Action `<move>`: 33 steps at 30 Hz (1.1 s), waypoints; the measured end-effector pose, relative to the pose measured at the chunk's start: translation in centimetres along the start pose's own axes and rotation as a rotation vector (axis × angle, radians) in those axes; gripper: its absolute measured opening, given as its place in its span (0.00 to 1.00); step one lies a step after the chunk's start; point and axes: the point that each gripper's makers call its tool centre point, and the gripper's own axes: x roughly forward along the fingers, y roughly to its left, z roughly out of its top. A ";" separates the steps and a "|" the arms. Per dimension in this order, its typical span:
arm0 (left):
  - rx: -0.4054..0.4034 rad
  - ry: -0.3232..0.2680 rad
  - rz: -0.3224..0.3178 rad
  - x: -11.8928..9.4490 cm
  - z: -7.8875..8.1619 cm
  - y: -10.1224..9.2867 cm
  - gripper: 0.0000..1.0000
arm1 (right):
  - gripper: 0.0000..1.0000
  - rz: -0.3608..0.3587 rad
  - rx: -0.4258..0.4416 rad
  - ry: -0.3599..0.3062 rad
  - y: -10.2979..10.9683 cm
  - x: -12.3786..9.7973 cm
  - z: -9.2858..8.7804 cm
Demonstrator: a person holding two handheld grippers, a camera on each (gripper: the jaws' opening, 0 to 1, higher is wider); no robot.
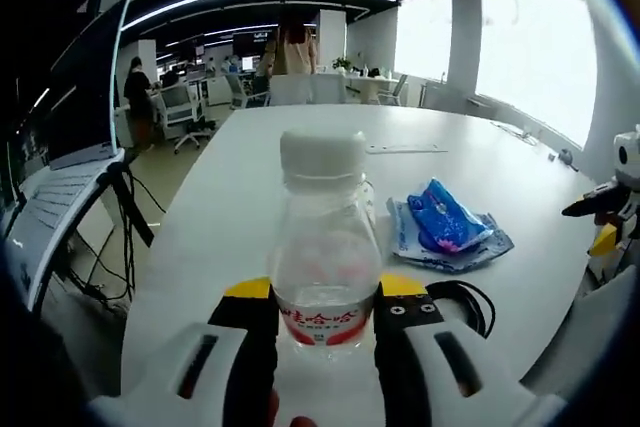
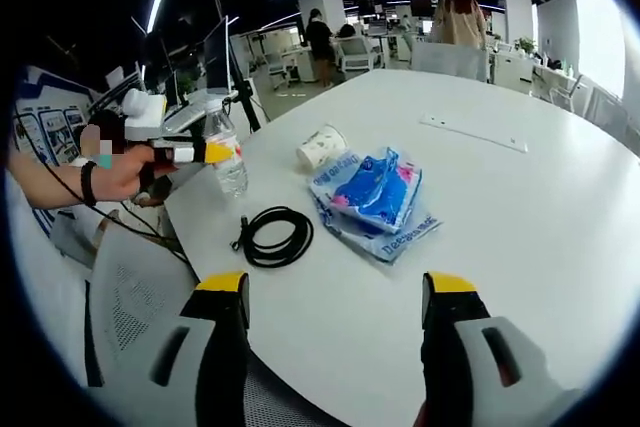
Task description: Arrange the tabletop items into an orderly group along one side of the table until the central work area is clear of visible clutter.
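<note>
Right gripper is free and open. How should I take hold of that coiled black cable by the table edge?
Probably come down from above onto the black cable and pinch one side of the loop where the strands lie bundled. It lies flat on the white table, so a side approach would likely just push it. The right gripper stands open, wide enough for that bundle.

The bottle [image 1: 325, 247] label's red characters are unreadable.

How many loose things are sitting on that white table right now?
4: a water bottle at the edge, gripped by the left tongs; a coiled black cable; blue packets mid-table; a paper roll behind them. Others may be hidden.
</note>
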 end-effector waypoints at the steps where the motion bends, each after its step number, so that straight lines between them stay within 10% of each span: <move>1: 0.001 -0.001 0.001 -0.2 -0.2 -0.1 0.36 | 0.70 0.000 0.000 0.001 0.0 0.0 0.0; 12: -0.007 0.035 0.009 -1.7 -3.4 -0.2 0.36 | 0.70 -0.004 0.003 0.014 -0.3 -0.3 -0.7; 13: -0.008 -0.023 0.007 -1.5 -2.4 -0.1 0.36 | 0.70 -0.004 0.003 0.015 -0.4 -0.3 -0.7; 33: 0.077 0.054 -0.039 -2.1 -3.6 -0.5 0.36 | 0.70 0.010 -0.008 0.023 -0.5 0.9 0.1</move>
